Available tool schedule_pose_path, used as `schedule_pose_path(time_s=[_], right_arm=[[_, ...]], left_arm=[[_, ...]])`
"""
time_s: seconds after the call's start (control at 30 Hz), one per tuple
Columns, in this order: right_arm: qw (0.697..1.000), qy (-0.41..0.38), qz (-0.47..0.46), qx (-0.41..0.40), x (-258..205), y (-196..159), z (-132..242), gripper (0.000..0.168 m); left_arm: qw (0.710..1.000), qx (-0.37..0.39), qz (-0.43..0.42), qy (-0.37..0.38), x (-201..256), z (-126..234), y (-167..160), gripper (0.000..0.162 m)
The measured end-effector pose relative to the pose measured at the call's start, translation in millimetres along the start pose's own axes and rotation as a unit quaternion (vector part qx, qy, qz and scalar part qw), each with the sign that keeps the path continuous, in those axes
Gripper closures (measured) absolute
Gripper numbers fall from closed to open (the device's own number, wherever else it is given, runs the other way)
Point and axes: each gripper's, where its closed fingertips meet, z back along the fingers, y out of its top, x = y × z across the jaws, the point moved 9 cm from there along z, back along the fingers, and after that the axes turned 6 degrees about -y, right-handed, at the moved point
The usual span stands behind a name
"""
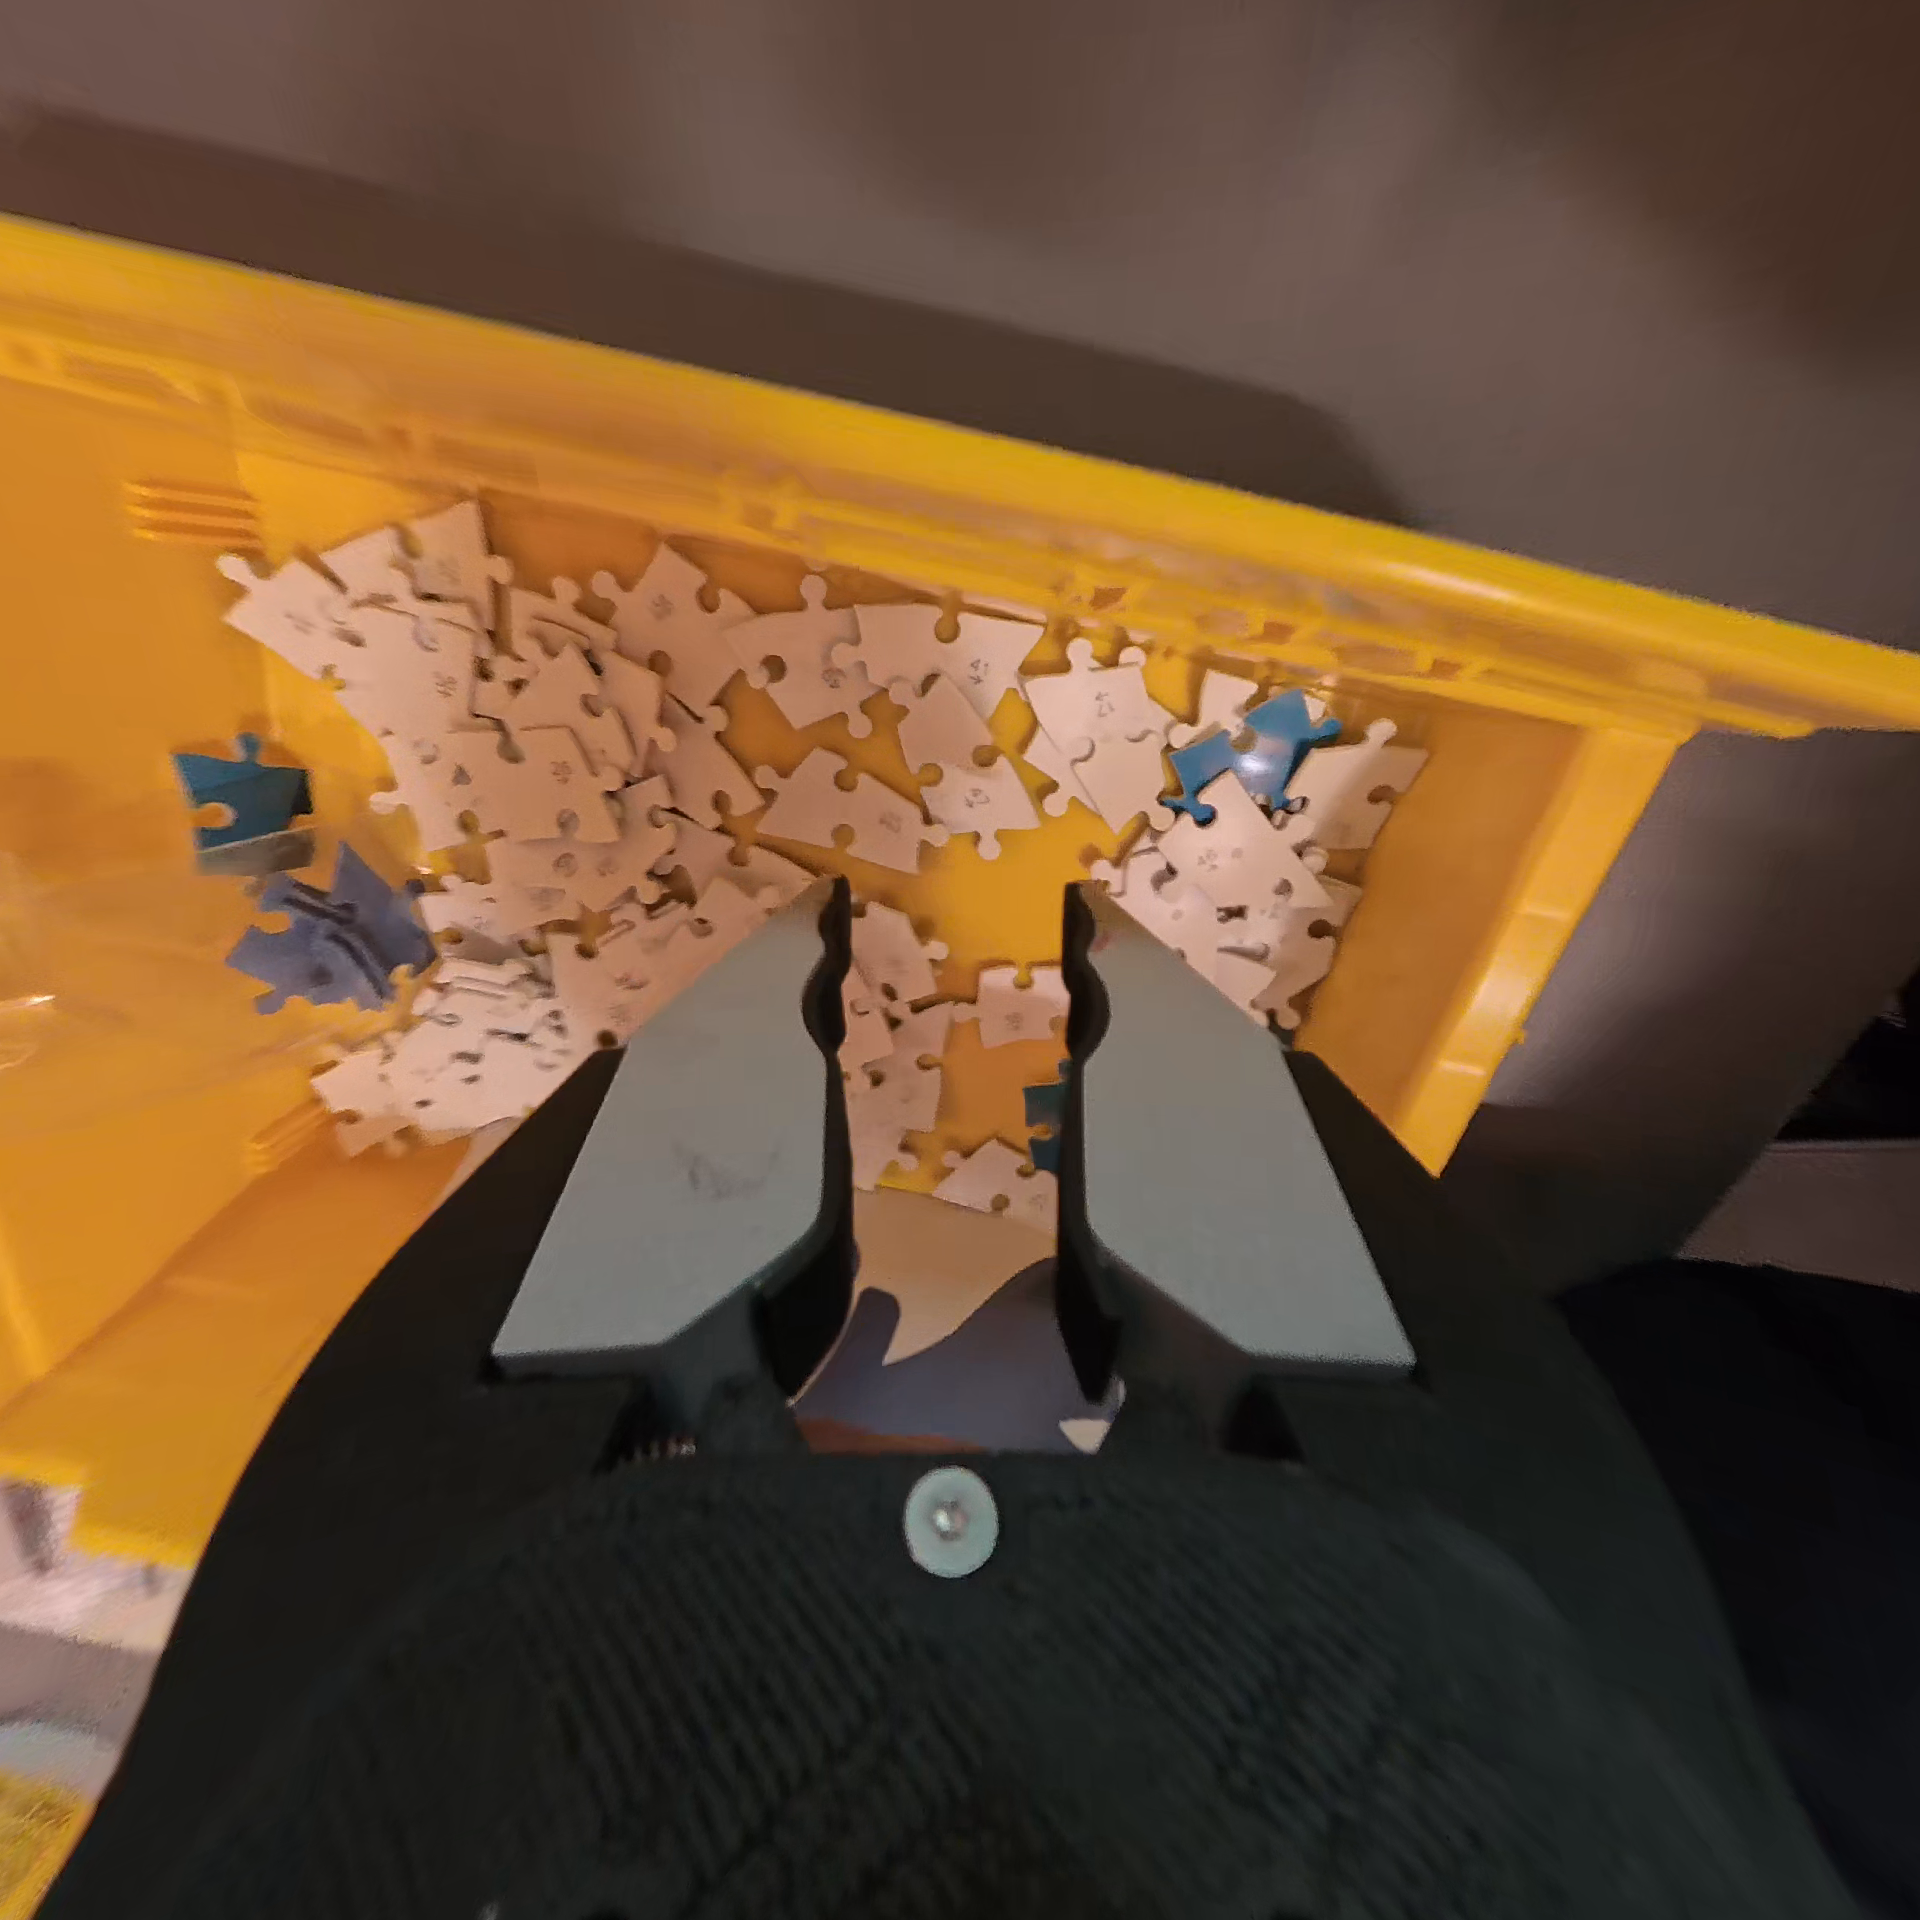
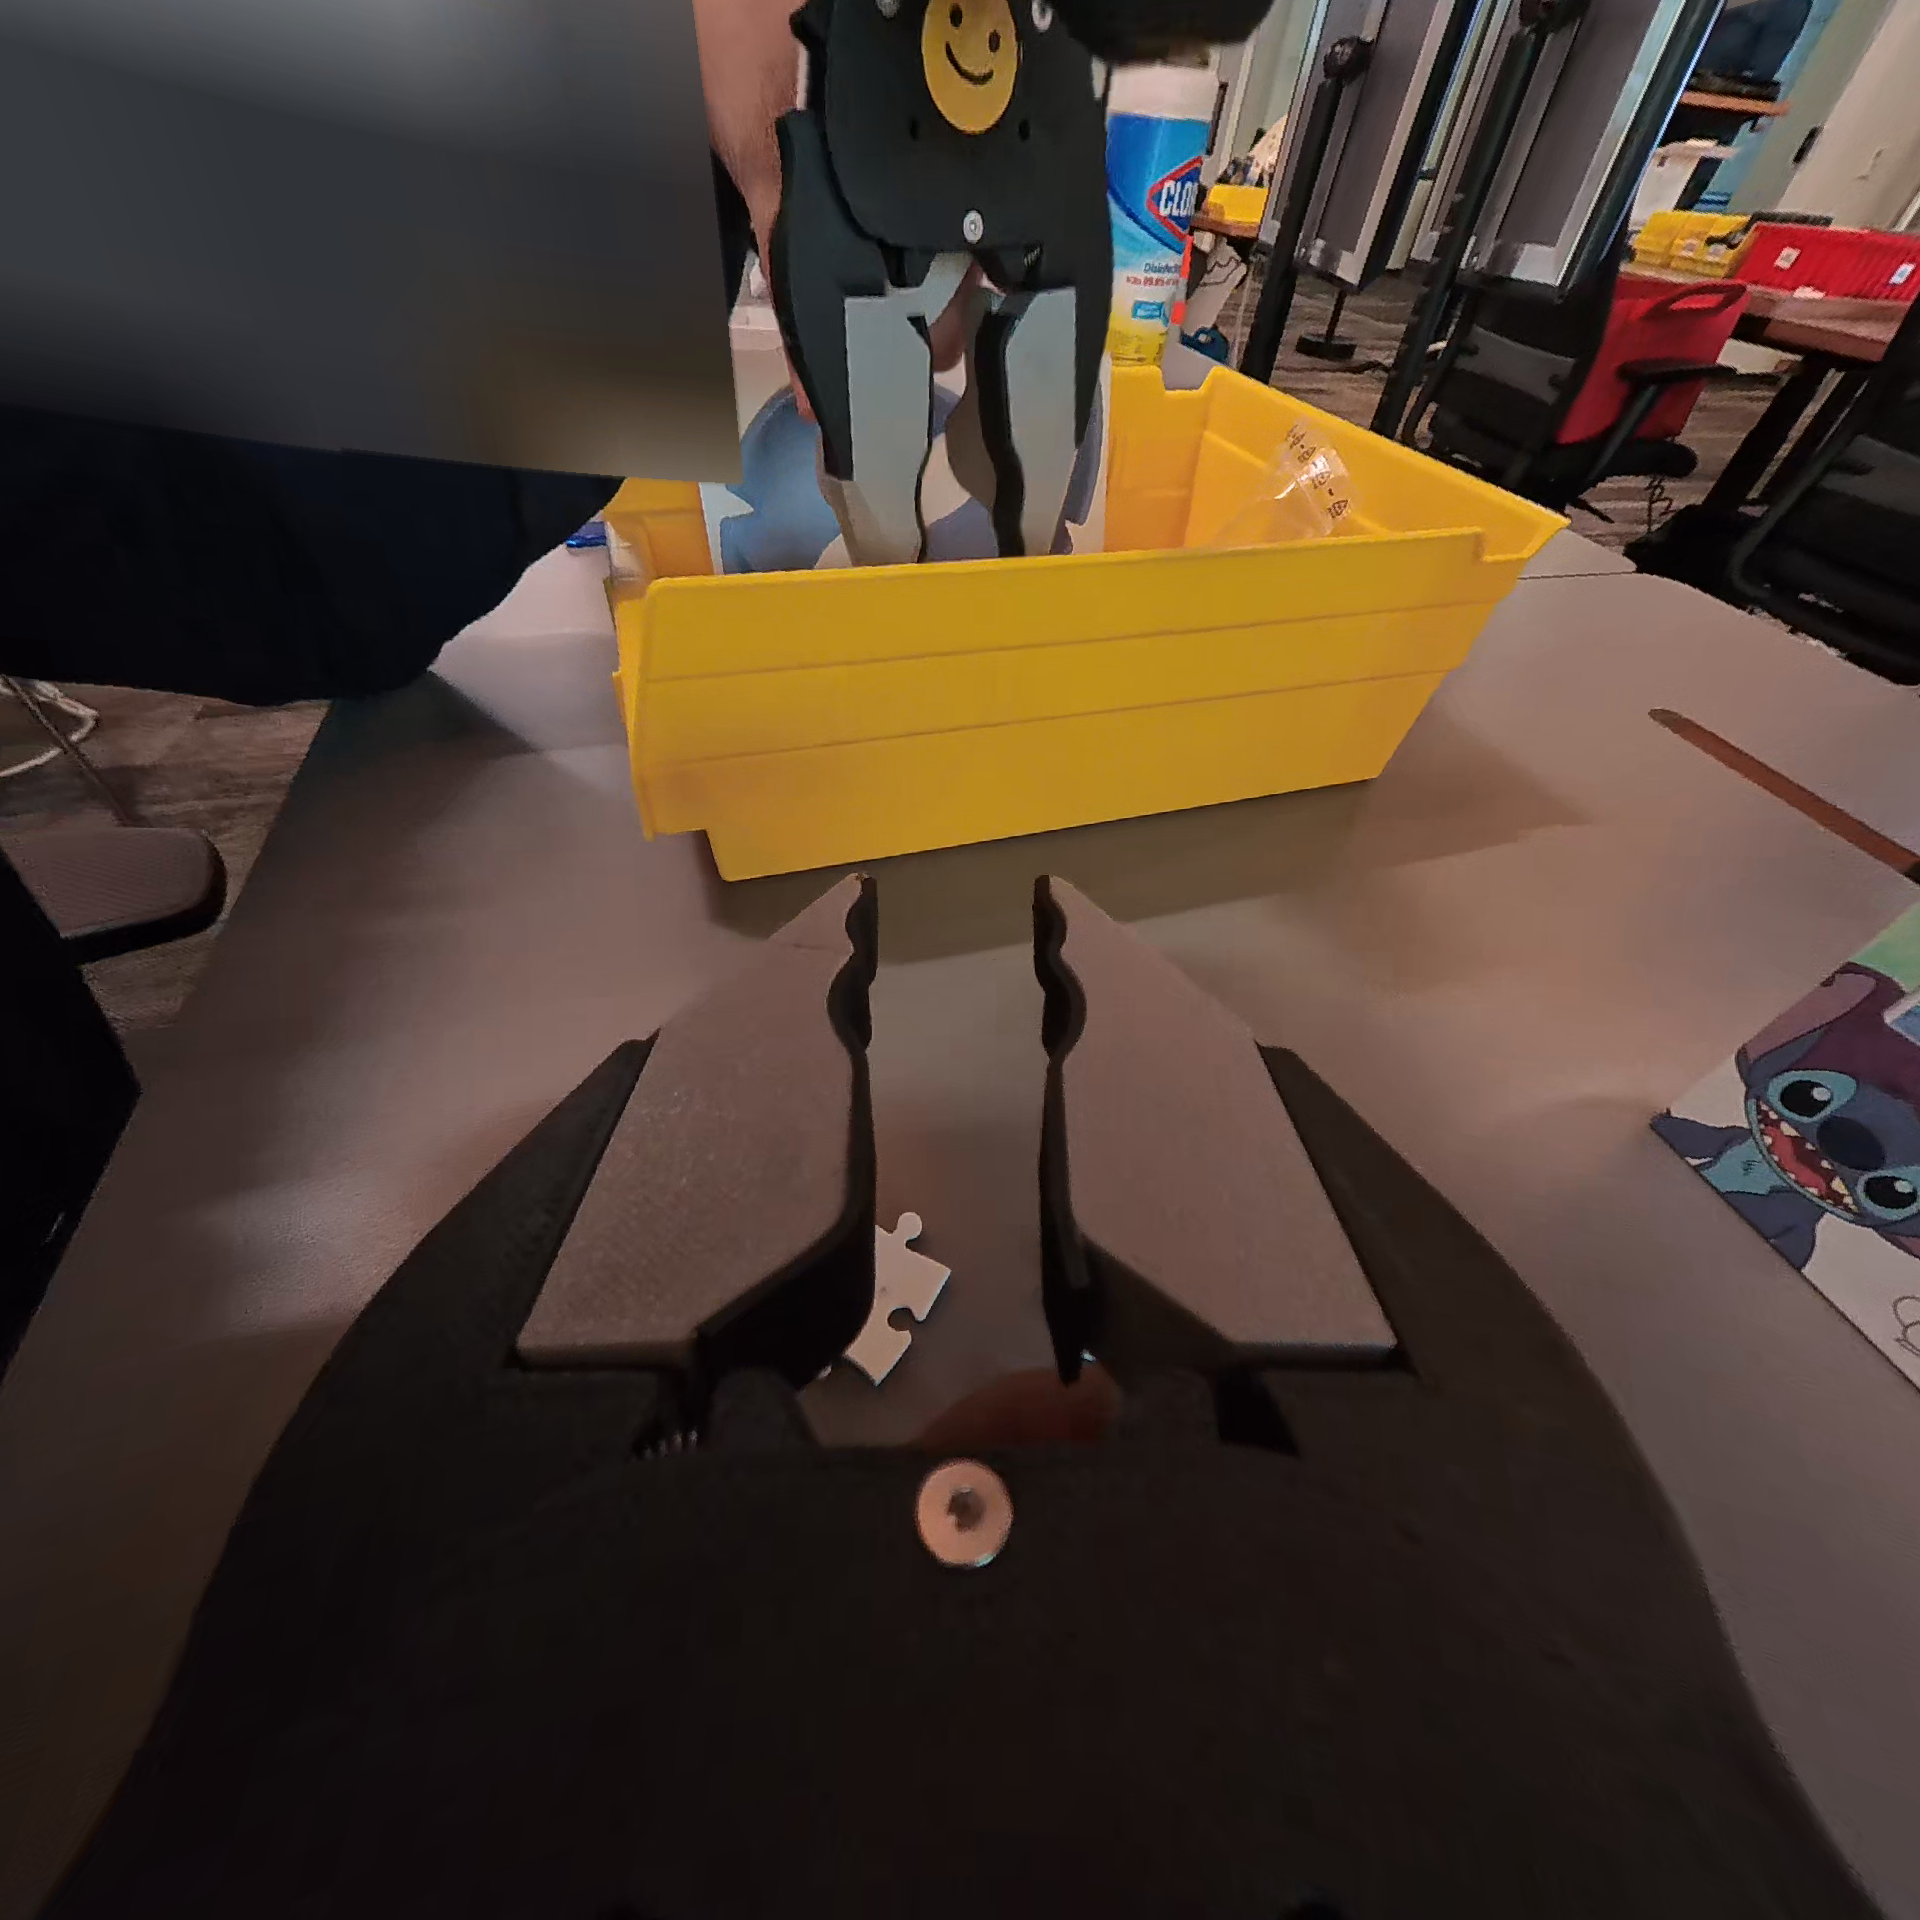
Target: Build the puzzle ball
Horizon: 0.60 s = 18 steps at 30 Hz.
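Note:
A yellow bin (image 1: 935,499) holds several loose puzzle pieces (image 1: 831,790), most lying white side up, a few blue ones (image 1: 1247,753) among them. My left gripper (image 1: 956,894) is open and empty, pointing down into the bin just above the pile. It also shows in the right wrist view (image 2: 961,540), dipping into the same bin (image 2: 1039,707). My right gripper (image 2: 951,888) is open and empty, low over the grey table in front of the bin. A single white puzzle piece (image 2: 899,1294) lies on the table between its fingers, near their base.
A printed picture sheet with a blue cartoon figure (image 2: 1829,1143) lies on the table at the right. A clear plastic bag (image 2: 1288,488) sits in the bin's right end. A box with a blue picture (image 2: 769,457) and a wipes canister (image 2: 1153,208) stand behind the bin. Spacing between my two grippers at the tips: around 15 centimeters.

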Motion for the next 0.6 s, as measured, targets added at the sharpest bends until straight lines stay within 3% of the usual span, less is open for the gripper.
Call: schedule_pose_path(time_s=[0.17,0.4,0.53,0.6], right_arm=[[1.0,0.006,-0.013,0.005,-0.1,2.6,3.0,0.142],[1.0,0.0,-0.001,-0.003,-1.0,2.1,2.1,0.142],[1.0,0.0,-0.007,-0.007,0.5,0.6,0.7,0.143],[1.0,0.0,-0.013,-0.007,1.5,-0.1,0.0,0.143]], left_arm=[[0.996,-0.071,0.022,-0.043,7.4,-25.8,-22.7,0.118],[0.997,-0.038,-0.029,-0.064,26.5,-39.8,-18.6,0.108],[0.999,-0.03,-0.025,0.001,19.2,-40.5,-15.3,0.114],[0.999,-0.021,0.001,0.041,10.2,-38.6,-14.9,0.134]])
